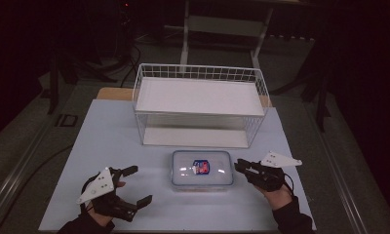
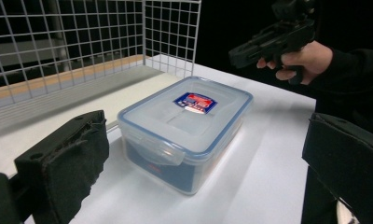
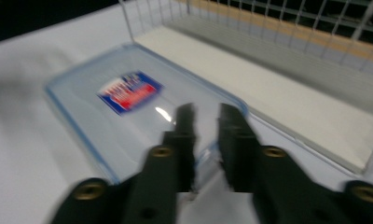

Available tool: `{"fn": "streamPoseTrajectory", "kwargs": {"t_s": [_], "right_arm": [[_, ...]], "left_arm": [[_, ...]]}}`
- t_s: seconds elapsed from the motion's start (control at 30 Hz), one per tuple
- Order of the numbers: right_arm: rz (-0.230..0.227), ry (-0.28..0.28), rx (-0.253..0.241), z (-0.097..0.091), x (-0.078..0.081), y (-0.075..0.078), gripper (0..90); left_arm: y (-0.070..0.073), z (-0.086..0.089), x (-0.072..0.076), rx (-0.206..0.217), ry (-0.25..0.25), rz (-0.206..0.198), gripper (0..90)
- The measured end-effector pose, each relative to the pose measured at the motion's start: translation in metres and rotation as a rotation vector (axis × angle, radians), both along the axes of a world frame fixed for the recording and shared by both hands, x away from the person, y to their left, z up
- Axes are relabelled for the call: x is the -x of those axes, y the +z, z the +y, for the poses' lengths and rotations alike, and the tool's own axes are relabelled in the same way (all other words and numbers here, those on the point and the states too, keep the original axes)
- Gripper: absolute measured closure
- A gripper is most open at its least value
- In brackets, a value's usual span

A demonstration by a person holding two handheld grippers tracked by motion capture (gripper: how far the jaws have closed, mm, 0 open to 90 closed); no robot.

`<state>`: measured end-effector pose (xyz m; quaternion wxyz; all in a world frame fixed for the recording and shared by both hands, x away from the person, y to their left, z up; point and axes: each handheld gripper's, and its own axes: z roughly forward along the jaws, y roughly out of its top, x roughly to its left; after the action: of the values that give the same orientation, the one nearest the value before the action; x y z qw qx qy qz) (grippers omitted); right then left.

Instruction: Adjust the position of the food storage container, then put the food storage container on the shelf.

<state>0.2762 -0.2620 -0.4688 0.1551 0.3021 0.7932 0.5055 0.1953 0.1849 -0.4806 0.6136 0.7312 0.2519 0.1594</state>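
Note:
A clear rectangular food container with a blue-rimmed lid and a red and blue label lies on the white table, just in front of a white wire basket. My left gripper rests to the container's left, open wide, with the container ahead between its jaws but apart from them. My right gripper hovers at the container's right end. In the blurred right gripper view its jaws stand a little apart over the lid's edge, gripping nothing. The left gripper view shows the right gripper raised in a hand.
The wire basket has a white board inside and a wooden strip behind it. A dark floor surrounds the table, and a white frame stands farther back. Bare table lies to the left and in front of the container.

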Motion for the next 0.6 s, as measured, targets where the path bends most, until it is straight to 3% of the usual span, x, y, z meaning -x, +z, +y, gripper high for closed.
{"fn": "streamPoseTrajectory", "kwargs": {"t_s": [0.07, 0.23, 0.3, 0.37, 0.43, 0.5, 0.6], "right_arm": [[-0.024, 0.02, -0.014, 0.002, 0.005, 0.004, 46.5], [-0.053, 0.053, -0.051, 0.003, 0.01, 0.013, 16.0], [-0.061, 0.059, -0.068, 0.003, 0.01, 0.016, 13.9], [-0.088, 0.058, -0.04, 0.004, 0.01, 0.017, 11.2], [-0.114, 0.046, -0.03, 0.005, 0.011, 0.019, 11.2], [-0.136, 0.01, -0.012, 0.006, 0.012, 0.021, 11.2], [-0.177, -0.008, -0.003, 0.007, 0.013, 0.022, 11.9]], "left_arm": [[0.006, -0.004, 0.0, -0.01, -0.008, 0.006, 0.5], [0.024, -0.014, -0.001, -0.056, -0.01, -0.002, 0.5], [0.03, -0.018, -0.004, -0.071, -0.012, 0.0, 0.5], [0.034, -0.021, -0.009, -0.081, -0.013, 0.015, 0.5], [0.039, -0.025, -0.015, -0.093, -0.005, 0.052, 0.5], [0.042, -0.029, -0.022, -0.079, -0.018, 0.092, 0.5], [0.044, -0.034, -0.028, -0.079, -0.005, 0.109, 0.4]]}}
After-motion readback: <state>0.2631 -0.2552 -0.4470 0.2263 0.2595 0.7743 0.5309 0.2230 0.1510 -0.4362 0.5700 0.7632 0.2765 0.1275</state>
